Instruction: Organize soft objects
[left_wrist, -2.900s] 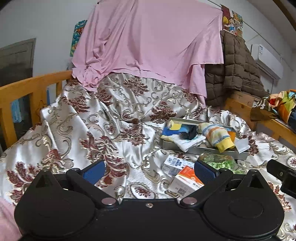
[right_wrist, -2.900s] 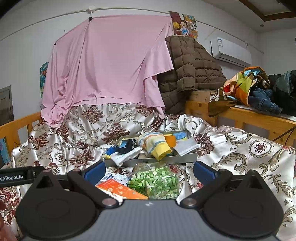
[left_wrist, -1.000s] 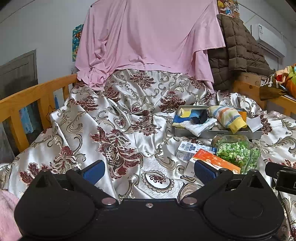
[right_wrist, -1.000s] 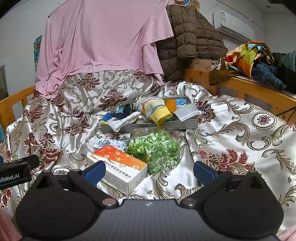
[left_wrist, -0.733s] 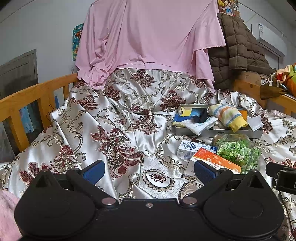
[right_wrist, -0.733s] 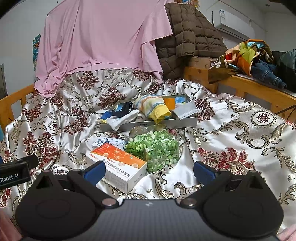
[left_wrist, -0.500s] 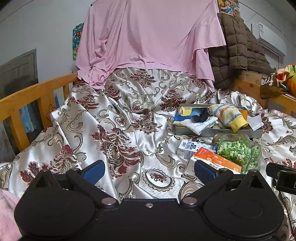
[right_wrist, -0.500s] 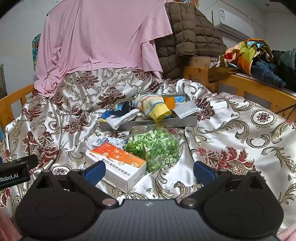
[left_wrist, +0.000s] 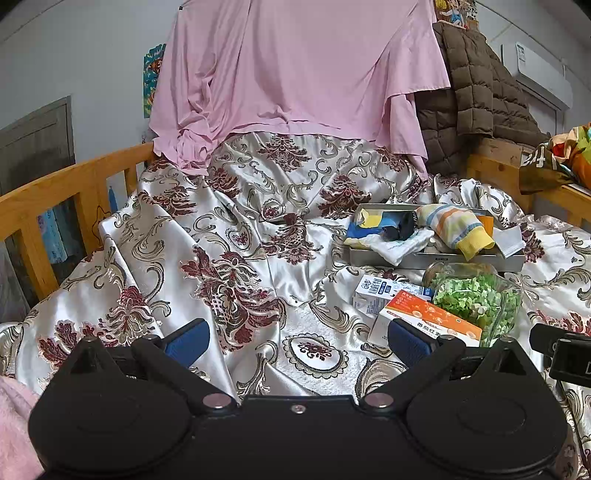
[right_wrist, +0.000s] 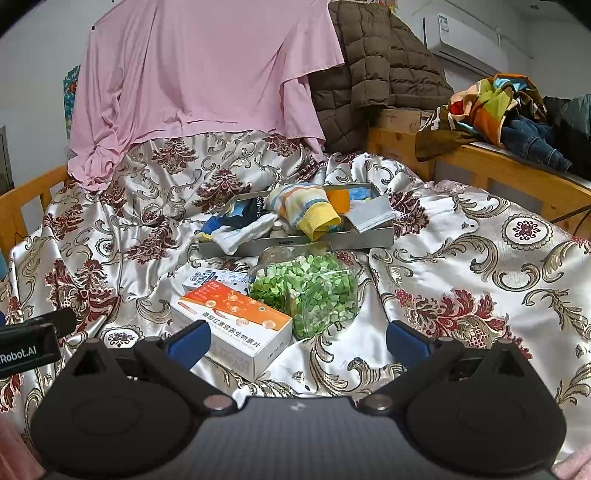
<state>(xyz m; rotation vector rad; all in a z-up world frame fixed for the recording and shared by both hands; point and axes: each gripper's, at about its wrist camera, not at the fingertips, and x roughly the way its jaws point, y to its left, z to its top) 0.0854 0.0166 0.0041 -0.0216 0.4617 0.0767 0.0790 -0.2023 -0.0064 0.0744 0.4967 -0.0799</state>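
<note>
Satin bedspread (right_wrist: 461, 258) lies under your wide, empty right gripper (right_wrist: 298, 341) and left gripper (left_wrist: 297, 341): you're approaching, so reach far toward the tray's (right_wrist: 332, 242) striped sock (right_wrist: 301, 206).

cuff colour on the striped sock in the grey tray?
Yellow cuff on the pastel-striped knit sock; clearest in the right wrist view.

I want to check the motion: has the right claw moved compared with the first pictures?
Yes. The right claw has pulled back and tipped down: the grey tray now sits higher and farther, and the orange box lies fully visible.
</note>
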